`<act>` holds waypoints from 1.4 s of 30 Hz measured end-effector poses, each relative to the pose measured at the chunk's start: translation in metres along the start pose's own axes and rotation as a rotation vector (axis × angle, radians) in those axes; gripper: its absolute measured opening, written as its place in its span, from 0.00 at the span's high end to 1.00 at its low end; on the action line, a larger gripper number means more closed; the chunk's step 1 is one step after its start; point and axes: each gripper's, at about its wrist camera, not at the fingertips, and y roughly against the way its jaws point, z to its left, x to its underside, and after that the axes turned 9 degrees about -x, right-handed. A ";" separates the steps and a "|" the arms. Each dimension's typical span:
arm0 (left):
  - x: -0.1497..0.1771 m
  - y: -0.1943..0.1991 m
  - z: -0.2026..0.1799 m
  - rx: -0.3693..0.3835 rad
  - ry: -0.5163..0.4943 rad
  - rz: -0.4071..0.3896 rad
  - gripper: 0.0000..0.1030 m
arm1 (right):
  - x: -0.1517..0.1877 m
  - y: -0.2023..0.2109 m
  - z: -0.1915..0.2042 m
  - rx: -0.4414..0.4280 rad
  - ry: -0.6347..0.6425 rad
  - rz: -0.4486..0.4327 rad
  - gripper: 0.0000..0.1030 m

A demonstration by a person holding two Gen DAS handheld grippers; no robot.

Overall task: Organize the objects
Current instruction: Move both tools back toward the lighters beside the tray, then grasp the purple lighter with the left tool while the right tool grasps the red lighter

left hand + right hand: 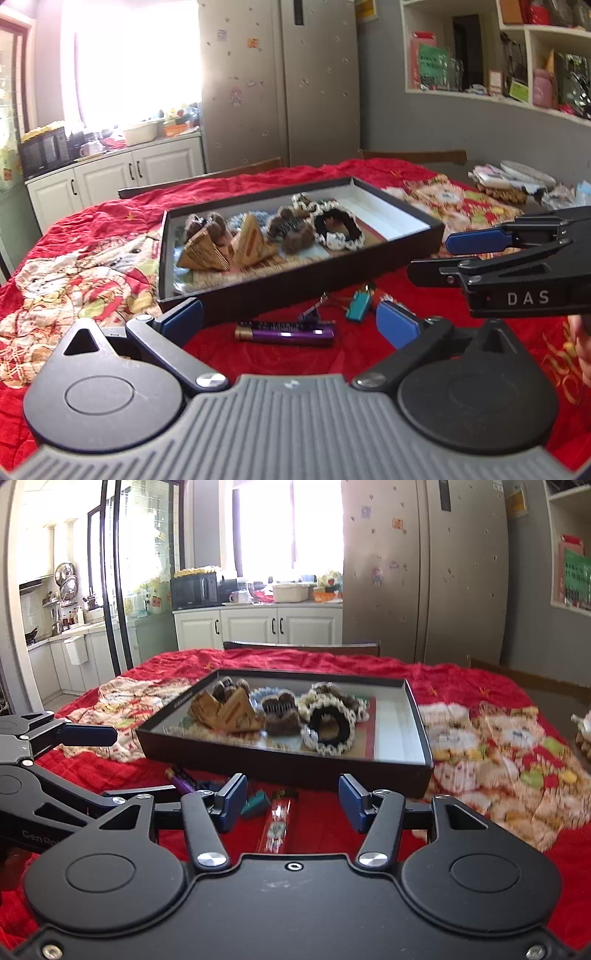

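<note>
A purple battery (284, 332) lies on the red cloth just in front of the black tray (295, 291), between the wide-open fingers of my left gripper (288, 321), untouched. Beside it is a small teal object (357, 307). In the right wrist view, my right gripper (293, 801) hovers open over a clear patterned tube (277, 823), with the teal object (256, 804) by its left pad and the battery (181, 780) further left. The tray (421, 738) holds scrunchies (328, 727), brown hair clips (279, 716) and folded tan paper packets (225, 709). Each gripper shows in the other's view: right gripper (432, 258), left gripper (144, 762).
The table is covered by a red cloth (424, 354) with cartoon prints. Papers and plates (513, 181) are piled at its far right corner. Wooden chair backs (301, 648) stand behind the table. A fridge and kitchen cabinets lie beyond.
</note>
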 end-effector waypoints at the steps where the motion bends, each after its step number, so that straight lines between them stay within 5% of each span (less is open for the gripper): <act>1: 0.002 -0.002 -0.001 0.003 -0.005 0.003 0.00 | 0.002 -0.001 -0.002 0.000 0.000 0.004 0.48; 12: 0.018 -0.022 0.001 0.056 -0.009 0.066 0.00 | 0.021 -0.014 0.000 0.002 0.034 0.055 0.48; 26: 0.015 -0.046 0.001 -0.007 -0.027 0.066 0.00 | 0.027 -0.029 -0.009 -0.008 0.000 0.097 0.52; 32: 0.011 -0.059 0.015 0.042 0.006 0.096 0.00 | 0.030 -0.036 -0.004 -0.014 0.034 0.117 0.52; 42: 0.009 -0.073 0.008 0.098 -0.076 0.127 0.04 | 0.026 -0.051 -0.004 -0.009 0.033 0.139 0.59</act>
